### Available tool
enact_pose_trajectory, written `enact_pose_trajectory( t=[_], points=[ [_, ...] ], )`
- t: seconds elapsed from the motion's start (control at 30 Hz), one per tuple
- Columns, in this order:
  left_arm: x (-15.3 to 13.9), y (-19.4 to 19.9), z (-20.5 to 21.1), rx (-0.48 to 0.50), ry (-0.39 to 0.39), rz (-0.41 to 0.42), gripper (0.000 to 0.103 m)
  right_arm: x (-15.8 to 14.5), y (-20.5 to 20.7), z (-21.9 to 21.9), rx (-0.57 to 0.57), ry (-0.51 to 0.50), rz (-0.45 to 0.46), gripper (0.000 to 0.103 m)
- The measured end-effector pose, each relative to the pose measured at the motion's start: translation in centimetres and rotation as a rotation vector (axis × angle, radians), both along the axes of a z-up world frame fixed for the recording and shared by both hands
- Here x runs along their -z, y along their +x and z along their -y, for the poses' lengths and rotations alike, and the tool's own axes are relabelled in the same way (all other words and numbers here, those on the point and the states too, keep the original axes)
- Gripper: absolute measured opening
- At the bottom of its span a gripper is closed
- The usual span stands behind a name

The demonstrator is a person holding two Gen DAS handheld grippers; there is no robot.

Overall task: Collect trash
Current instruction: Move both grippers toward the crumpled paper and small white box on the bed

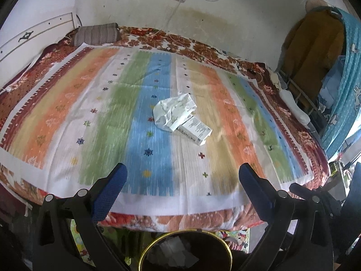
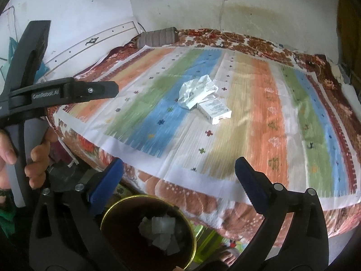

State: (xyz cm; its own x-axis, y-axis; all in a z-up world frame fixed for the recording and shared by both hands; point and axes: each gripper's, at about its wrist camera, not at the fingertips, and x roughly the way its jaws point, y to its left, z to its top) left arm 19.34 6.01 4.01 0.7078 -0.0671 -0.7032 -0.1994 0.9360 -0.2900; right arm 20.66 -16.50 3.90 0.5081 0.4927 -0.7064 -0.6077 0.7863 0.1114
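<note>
Only the right wrist view shows the hand [image 2: 33, 158] holding the left gripper [image 2: 112, 89].

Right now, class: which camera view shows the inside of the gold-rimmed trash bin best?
The right wrist view: the trash bin shows most of its rim and the white paper scraps inside. The left wrist view cuts the bin off at the bottom edge, showing only its far rim and dimmer scraps.

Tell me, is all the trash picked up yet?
Not yet. Some white scraps already lie in the bin below the bed's edge. Both the left gripper and right gripper are open and empty. The crumpled paper and small box wait on the bedspread.
</note>
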Motion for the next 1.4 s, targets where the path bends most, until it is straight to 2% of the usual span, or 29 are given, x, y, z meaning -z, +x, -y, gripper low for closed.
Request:
enact_pose_trajectory(
  t=[0.23, 0.43, 0.83, 0.97, 1.4],
  points=[
    [0.7, 2.9, -1.0, 0.01, -0.005, 0.001, 0.097, 0.4, 2.6, -1.0, -0.014, -0.026, 0.019, 0.094],
    [1.6, 4.7, -2.0, 0.014, -0.048, 0.0, 0.097, 1.0, 4.6, -1.2, -0.021, -0.027, 0.015, 0.094],
    [3.9, 8.7, -2.7, 0.062, -0.005, 0.016, 0.097, 3.0, 8.9, -2.4, -0.025, -0.038, -0.011, 0.094],
    [4.7, 9.9, -3.4, 0.061, -0.018, 0.024, 0.097, 4.0, 10.3, -3.0, -0.031, -0.048, -0.017, 0.094],
    [8.6, 13.8, -5.8, 0.036, -0.045, -0.03, 0.097, 7.5, 15.2, -4.4, -0.051, -0.089, -0.044, 0.094]
  ],
)
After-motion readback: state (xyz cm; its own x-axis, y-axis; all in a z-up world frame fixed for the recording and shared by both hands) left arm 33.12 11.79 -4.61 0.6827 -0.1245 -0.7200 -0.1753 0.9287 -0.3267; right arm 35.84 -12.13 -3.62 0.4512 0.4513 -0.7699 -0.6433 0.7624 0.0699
